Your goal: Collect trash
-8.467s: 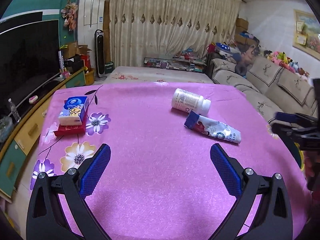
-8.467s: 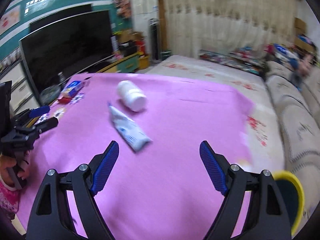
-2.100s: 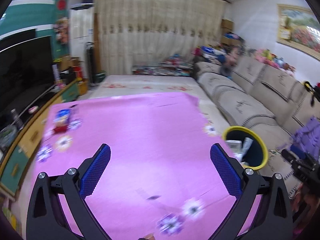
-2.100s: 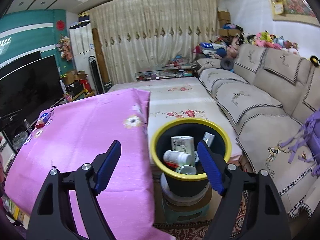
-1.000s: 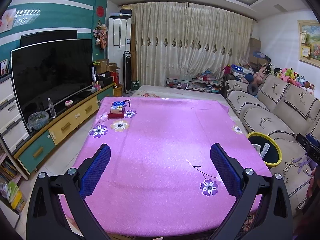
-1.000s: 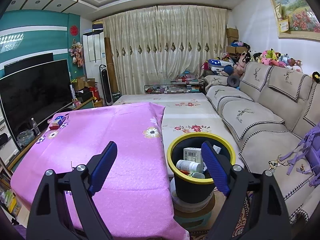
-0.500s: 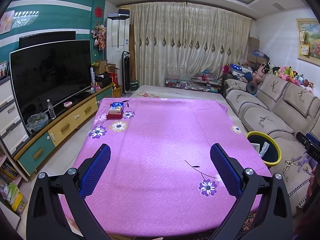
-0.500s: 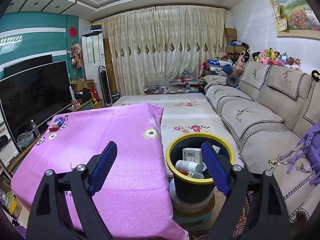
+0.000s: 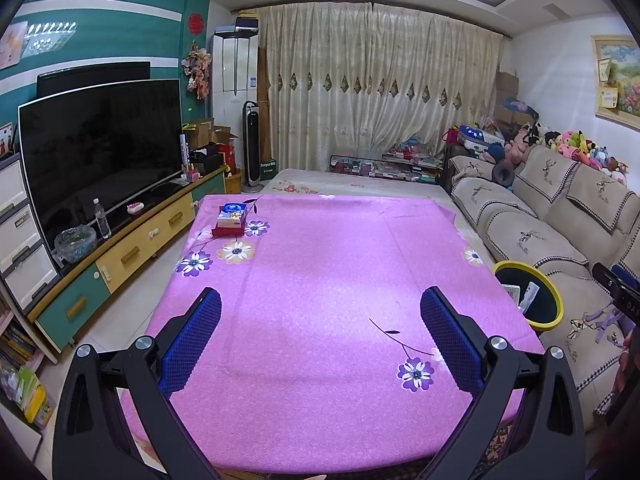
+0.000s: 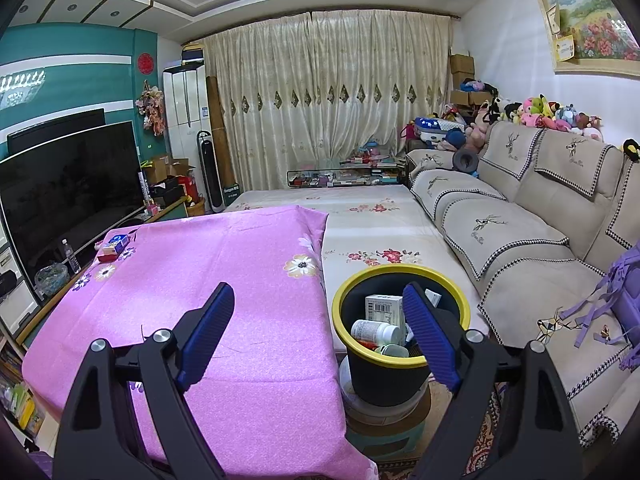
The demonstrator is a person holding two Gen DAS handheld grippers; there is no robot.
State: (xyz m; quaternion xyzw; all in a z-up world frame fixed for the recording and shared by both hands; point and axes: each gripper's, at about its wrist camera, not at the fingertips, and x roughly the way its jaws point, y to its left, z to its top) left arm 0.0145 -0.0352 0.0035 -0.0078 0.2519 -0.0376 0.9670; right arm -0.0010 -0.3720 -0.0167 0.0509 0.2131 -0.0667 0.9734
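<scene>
A black trash bin with a yellow rim (image 10: 400, 376) stands beside the table's right edge; it also shows in the left wrist view (image 9: 554, 322). Inside it lie a white pill bottle (image 10: 374, 332), a white box (image 10: 383, 308) and other trash. My right gripper (image 10: 320, 318) is open and empty, held back above the table corner and the bin. My left gripper (image 9: 320, 320) is open and empty, held above the near end of the pink flowered tablecloth (image 9: 320, 280).
A blue tissue pack on a red box (image 9: 230, 218) sits at the table's far left corner. A TV on a low cabinet (image 9: 100, 152) lines the left wall. A beige sofa (image 10: 520, 240) runs along the right. The bin stands on a low stool.
Over the last second both grippers have barely moved. Earlier, the bottle and tube lay on the table; now they are off it and the bin holds trash.
</scene>
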